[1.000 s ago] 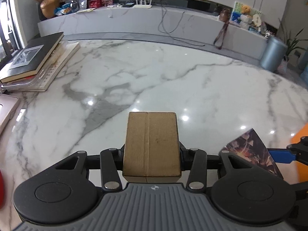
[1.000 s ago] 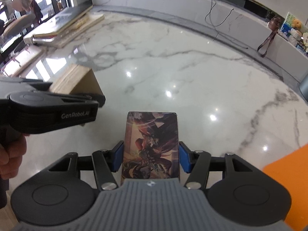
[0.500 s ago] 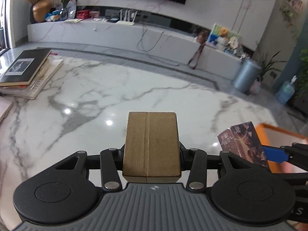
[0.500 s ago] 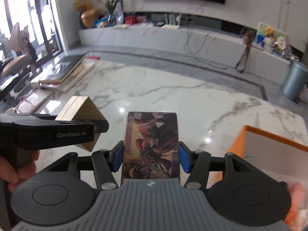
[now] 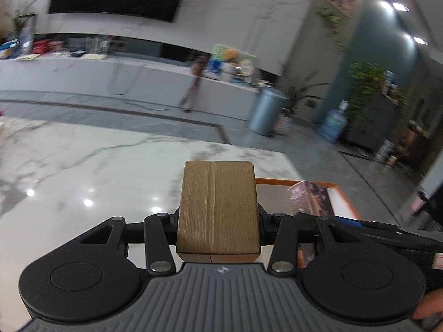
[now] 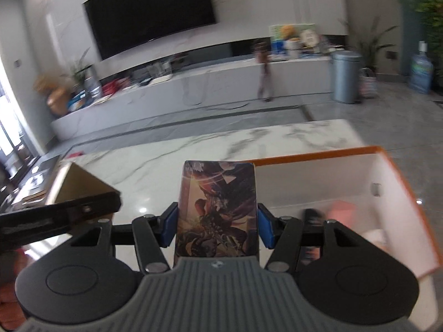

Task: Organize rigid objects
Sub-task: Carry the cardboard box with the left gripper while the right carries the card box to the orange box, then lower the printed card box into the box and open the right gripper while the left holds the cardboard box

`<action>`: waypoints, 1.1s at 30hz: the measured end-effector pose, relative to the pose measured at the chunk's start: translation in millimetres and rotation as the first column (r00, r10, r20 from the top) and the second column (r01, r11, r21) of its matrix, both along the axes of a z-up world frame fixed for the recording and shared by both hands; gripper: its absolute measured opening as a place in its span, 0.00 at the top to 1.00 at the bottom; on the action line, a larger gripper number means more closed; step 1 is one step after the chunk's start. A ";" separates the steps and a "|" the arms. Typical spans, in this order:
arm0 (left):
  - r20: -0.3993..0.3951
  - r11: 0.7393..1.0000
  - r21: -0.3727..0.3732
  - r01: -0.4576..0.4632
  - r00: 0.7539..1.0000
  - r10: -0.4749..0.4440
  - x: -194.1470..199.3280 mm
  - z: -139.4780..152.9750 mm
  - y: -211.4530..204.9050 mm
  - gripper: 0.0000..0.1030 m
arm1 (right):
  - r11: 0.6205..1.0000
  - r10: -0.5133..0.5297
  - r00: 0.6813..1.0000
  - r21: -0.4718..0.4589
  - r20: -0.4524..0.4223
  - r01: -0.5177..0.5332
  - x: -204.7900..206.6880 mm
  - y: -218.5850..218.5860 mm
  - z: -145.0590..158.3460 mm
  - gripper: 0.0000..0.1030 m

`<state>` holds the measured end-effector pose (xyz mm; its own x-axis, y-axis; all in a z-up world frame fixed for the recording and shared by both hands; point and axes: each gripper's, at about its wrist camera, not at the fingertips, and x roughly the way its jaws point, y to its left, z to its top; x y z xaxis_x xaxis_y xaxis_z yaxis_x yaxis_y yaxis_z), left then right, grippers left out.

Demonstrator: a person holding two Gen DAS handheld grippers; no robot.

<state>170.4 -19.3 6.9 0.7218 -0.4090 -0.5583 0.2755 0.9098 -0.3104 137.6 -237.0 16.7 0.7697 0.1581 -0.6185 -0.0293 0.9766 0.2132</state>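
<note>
My left gripper (image 5: 218,218) is shut on a brown cardboard box (image 5: 217,207), held above the marble table (image 5: 83,171). My right gripper (image 6: 218,222) is shut on a small box with dark printed artwork (image 6: 218,210), its blue pads pressing both sides. An orange-rimmed bin with white inner walls (image 6: 318,182) stands at the table's right end, just ahead and right of the right gripper. In the left wrist view the bin's orange rim (image 5: 277,181) and the art box (image 5: 310,199) show to the right. The left gripper with its cardboard box (image 6: 80,185) appears at the left of the right wrist view.
Blurred items lie inside the bin, a pink one (image 6: 340,207) and a dark one (image 6: 311,215). Beyond the table are grey floor, a long low marble shelf (image 6: 193,80) under a wall screen, and a grey waste can (image 5: 265,110). A hand (image 5: 429,307) grips at the lower right.
Both grippers have risen and swung right with their boxes. The books at the left have left view, and the orange bin has come in close at the right.
</note>
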 end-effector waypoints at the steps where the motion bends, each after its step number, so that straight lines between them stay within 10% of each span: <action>1: 0.004 1.000 -0.002 0.022 1.000 -0.022 0.9 -0.1 -9.5 0.50 | 1.000 -0.031 1.000 -0.001 0.001 0.031 -2.4 -11.6 -2.3 0.44; 13: -0.059 0.970 0.091 0.226 0.973 -0.221 28.1 -27.3 -113.0 0.50 | 0.973 -0.230 0.969 -0.027 -0.091 0.229 -3.5 -109.2 -42.5 0.44; 33: -0.280 0.956 0.133 0.261 0.935 -0.216 31.4 -87.7 -150.2 0.50 | 0.964 -0.240 0.952 -0.162 -0.189 0.211 6.7 -114.1 -76.0 0.43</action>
<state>201.8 -169.5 -80.8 0.4351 -0.4367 -0.7873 0.4208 0.8717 -0.2510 144.3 -351.1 -59.3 0.6297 -0.1037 -0.7699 0.2253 0.9728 0.0533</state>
